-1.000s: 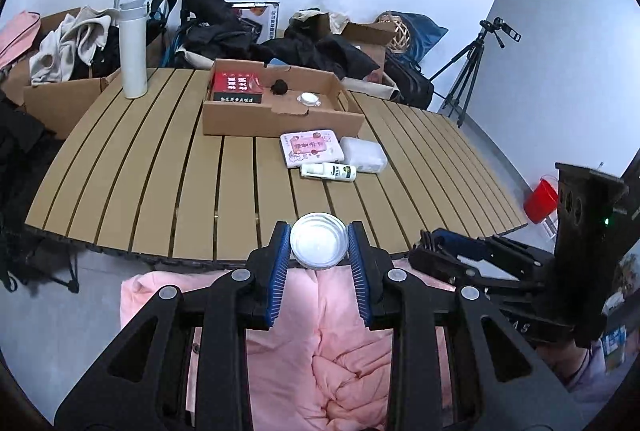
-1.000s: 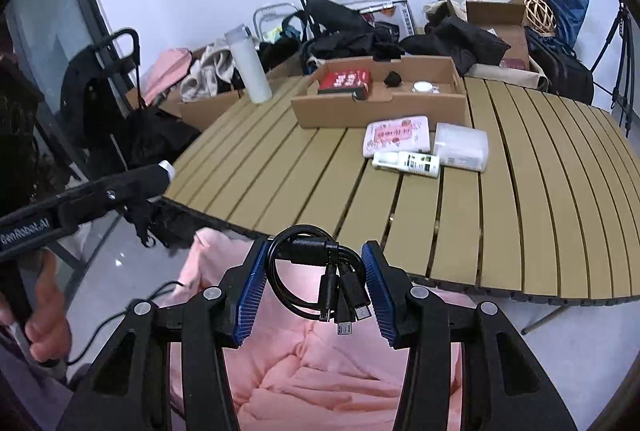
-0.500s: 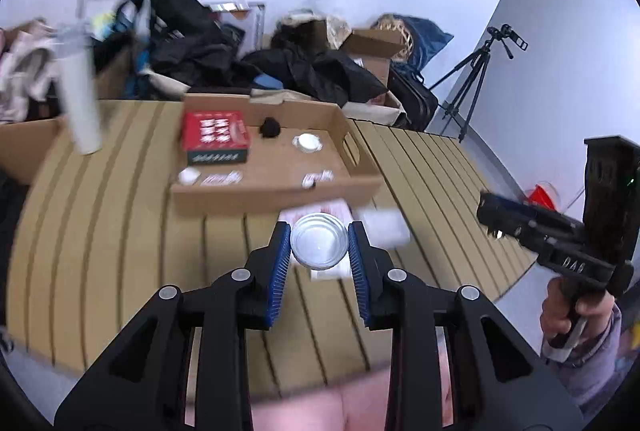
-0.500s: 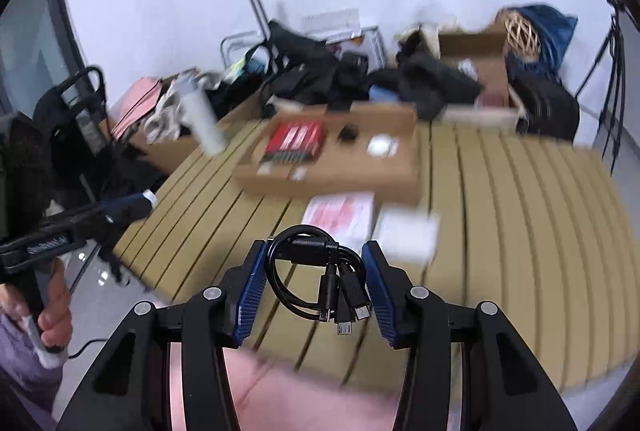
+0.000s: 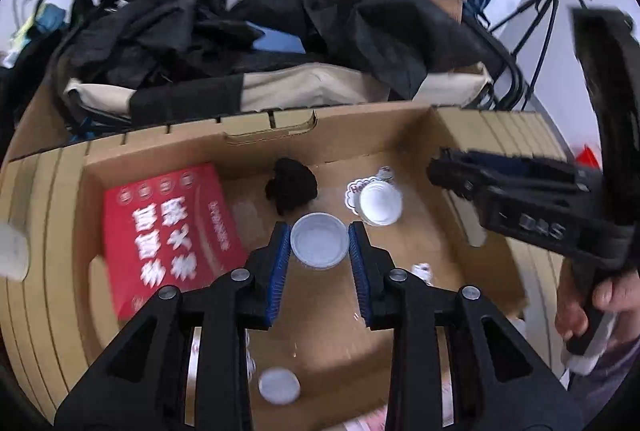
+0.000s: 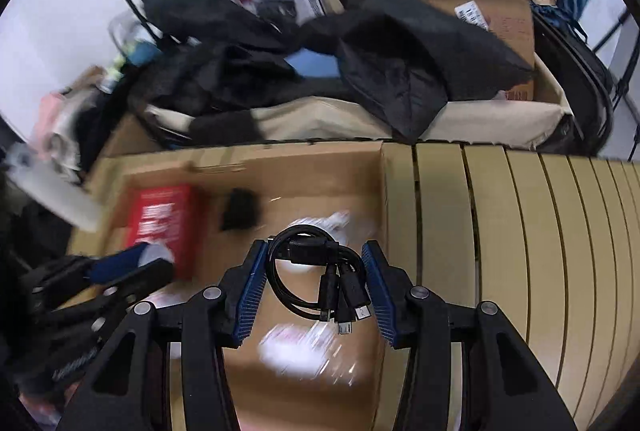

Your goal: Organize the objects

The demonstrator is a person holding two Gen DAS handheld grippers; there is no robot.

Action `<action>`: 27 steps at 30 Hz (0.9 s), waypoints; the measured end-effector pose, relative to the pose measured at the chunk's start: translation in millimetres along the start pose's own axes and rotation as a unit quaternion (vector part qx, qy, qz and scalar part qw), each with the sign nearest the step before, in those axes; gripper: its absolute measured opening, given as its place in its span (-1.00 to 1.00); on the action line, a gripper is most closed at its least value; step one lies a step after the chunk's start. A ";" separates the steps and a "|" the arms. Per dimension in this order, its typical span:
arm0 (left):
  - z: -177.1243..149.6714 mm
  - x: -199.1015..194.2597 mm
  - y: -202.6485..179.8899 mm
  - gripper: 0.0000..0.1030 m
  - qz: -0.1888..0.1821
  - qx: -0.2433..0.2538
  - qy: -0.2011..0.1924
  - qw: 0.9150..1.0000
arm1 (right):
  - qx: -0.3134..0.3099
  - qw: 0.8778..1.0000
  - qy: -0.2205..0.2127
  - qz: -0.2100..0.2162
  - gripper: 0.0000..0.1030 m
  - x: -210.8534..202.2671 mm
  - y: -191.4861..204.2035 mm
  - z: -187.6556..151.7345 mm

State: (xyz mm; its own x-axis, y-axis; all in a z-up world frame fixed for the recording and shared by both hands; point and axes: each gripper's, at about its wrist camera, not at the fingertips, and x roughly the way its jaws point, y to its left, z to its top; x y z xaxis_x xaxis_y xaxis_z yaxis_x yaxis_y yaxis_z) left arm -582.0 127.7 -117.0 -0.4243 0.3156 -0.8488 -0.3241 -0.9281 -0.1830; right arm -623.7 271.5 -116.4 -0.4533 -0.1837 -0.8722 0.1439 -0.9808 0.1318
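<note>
My left gripper (image 5: 319, 246) is shut on a small round clear container (image 5: 319, 245) and holds it over the open cardboard box (image 5: 404, 119). My right gripper (image 6: 314, 279) is shut on a coiled black USB cable (image 6: 316, 271) and holds it over the same box (image 6: 320, 157), near its right wall. Inside the box lie a red packet (image 5: 168, 231), a black lump (image 5: 291, 187), a white round lid (image 5: 380, 205) and another small white disc (image 5: 279, 385). The right gripper shows at the right of the left wrist view (image 5: 516, 195).
The box sits on a slatted wooden table (image 6: 520, 231). Black bags and clothes (image 5: 280, 31) and more cardboard boxes (image 6: 492, 3) are piled behind it. A white bottle (image 6: 52, 191) stands at the left, blurred. A tripod (image 5: 552, 3) stands at the far right.
Both grippers have moved forward from the table's near edge to above the cardboard box, each still holding its object. The views are blurred by motion.
</note>
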 end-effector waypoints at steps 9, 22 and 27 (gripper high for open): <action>2.8 -7.9 11.9 0.26 0.030 -0.020 -0.009 0.999 | -0.040 0.999 -0.023 0.000 0.50 -7.3 12.1 8.0; -88.0 -208.9 17.1 1.00 0.111 -0.051 -0.037 0.992 | -0.072 0.996 -0.059 -0.005 0.50 -198.3 11.5 -65.8; -133.1 -272.3 10.9 1.00 0.138 -0.045 -0.055 0.988 | -0.085 0.994 -0.073 0.008 0.50 -261.5 13.2 -125.6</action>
State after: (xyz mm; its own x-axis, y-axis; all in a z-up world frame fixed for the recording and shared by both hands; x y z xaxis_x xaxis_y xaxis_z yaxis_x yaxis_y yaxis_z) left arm -357.4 5.3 46.1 -0.5767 0.0634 -0.8145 -0.1089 -0.9941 -0.0003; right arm -392.7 314.9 54.2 -0.5701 -0.2197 -0.7917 0.2940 -0.9543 0.0531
